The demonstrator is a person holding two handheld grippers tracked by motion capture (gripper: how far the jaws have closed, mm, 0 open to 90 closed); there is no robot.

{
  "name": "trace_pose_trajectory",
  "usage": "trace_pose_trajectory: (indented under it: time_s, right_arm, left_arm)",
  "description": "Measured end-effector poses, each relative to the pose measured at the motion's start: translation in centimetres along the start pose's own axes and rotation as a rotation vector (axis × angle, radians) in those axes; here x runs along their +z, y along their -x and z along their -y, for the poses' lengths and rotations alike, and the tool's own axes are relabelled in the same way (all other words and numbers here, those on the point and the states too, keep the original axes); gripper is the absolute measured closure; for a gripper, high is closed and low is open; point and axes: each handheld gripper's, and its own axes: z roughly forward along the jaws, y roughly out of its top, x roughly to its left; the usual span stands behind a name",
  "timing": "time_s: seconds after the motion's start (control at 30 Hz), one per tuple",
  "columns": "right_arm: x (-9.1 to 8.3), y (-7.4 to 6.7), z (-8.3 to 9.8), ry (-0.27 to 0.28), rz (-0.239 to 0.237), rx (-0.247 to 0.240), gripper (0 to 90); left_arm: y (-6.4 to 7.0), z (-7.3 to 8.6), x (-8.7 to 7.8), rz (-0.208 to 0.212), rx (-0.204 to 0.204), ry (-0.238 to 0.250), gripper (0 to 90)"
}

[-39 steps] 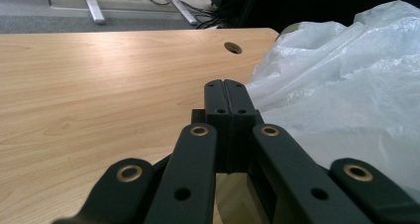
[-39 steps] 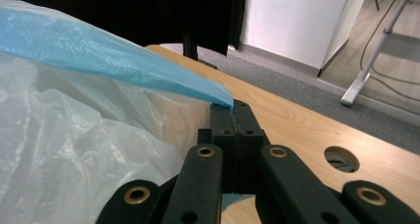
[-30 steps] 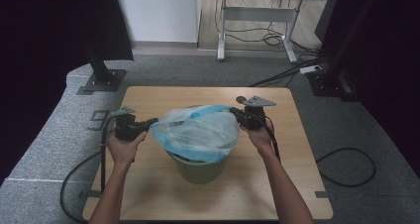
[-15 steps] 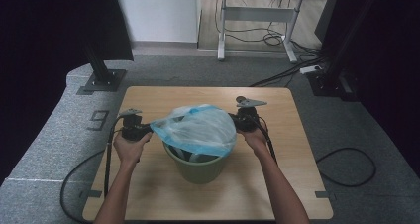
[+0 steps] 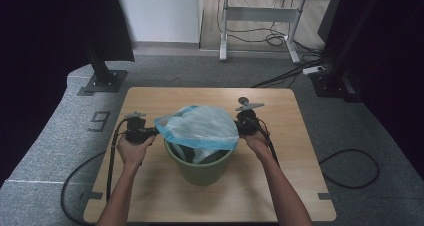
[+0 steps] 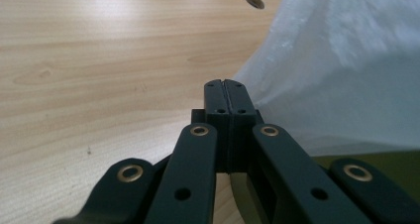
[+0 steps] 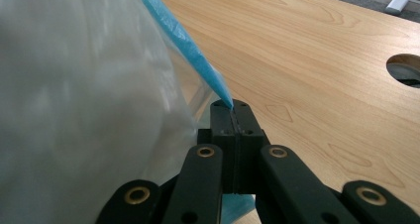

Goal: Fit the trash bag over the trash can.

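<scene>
The left gripper has its jaws clamped on one edge of the thin, translucent light-blue plastic bag; the right gripper pinches the opposite edge. The bag hangs stretched over the round green plastic bin, mid-counter.

This is looking like a lab or recording studio rather than a home: a light wooden work table is standing on grey carpet with black stand bases bolted beside it. Black cables are trailing across the floor, dark curtains are hanging at both sides, and a white-framed desk is sitting behind with tangled wires beneath.
</scene>
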Motion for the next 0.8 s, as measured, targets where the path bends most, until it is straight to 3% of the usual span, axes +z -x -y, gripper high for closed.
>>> trace_pose_trajectory:
  time_s: [0.2, 0.27, 0.3, 0.33, 0.57, 0.7, 0.8]
  right_arm:
    - [-0.1, 0.4, 1.1, -0.011, -0.001, 0.008, 88.8]
    - [-0.7, 0.6, 1.3, 0.018, 0.009, 0.021, 87.2]
    - [-1.1, 0.7, 1.2, 0.042, 0.021, 0.031, 80.8]
    - [-1.6, 0.8, 1.2, 0.071, 0.041, 0.039, 73.8]
    - [-6.3, 1.4, 0.5, 0.201, 0.097, 0.059, 61.0]
    - [-8.7, 0.8, 0.7, 0.251, 0.076, 0.041, 58.3]
    - [-10.6, -0.9, 0.9, 0.283, 0.038, -0.008, 54.4]
  left_arm:
    - [0.0, 0.8, 0.0, 0.004, 0.003, -0.016, 90.0]
    - [0.2, 0.8, -0.1, 0.002, 0.010, -0.013, 90.0]
    - [0.2, 0.8, -0.2, 0.002, 0.013, -0.013, 90.0]
    - [0.2, 0.8, -0.2, 0.002, 0.014, -0.013, 90.0]
    - [0.1, 0.8, -0.6, 0.001, 0.009, -0.002, 90.0]
    - [0.3, 0.9, -0.8, 0.005, 0.014, 0.007, 90.0]
    - [0.3, 0.8, -0.9, 0.005, 0.014, 0.010, 90.0]
